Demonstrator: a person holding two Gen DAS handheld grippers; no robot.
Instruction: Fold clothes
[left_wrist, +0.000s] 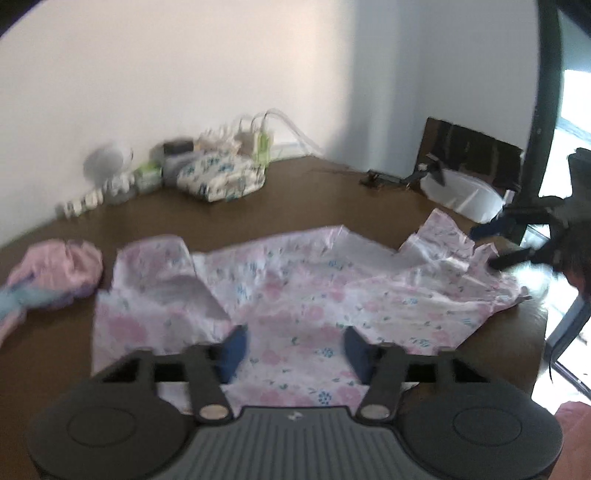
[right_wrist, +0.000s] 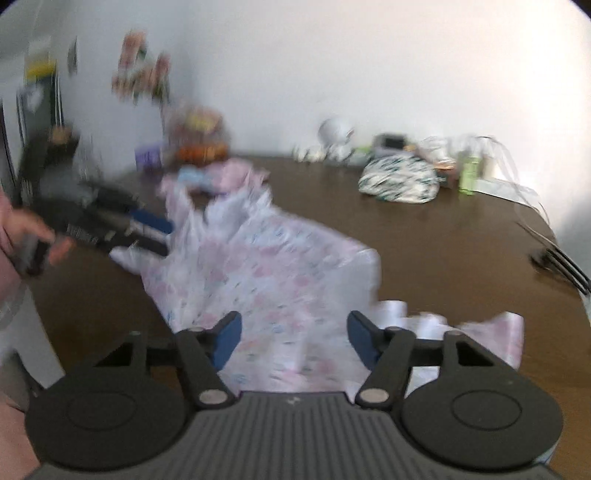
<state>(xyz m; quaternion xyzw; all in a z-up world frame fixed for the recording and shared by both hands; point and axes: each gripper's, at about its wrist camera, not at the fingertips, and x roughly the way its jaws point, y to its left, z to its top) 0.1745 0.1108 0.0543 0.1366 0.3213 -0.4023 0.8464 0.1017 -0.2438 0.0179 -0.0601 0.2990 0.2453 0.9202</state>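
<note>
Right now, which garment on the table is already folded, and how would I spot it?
On the brown table, look toward the far white wall. The folded bundle sits beside the clutter there. Its white fabric has a blue-green print, unlike the pink floral garment spread out in front.

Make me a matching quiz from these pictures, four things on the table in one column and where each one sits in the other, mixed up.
Things:
1. Floral garment
2. Pink bundle
3. Folded blue-print cloth
4. White bag

Places, as the left wrist view shows them:
A. Far right, by the dark board
B. At the back, near the wall clutter
C. Spread across the middle of the table
D. Left edge, crumpled

Pairs: 1-C, 2-D, 3-B, 4-A
</note>
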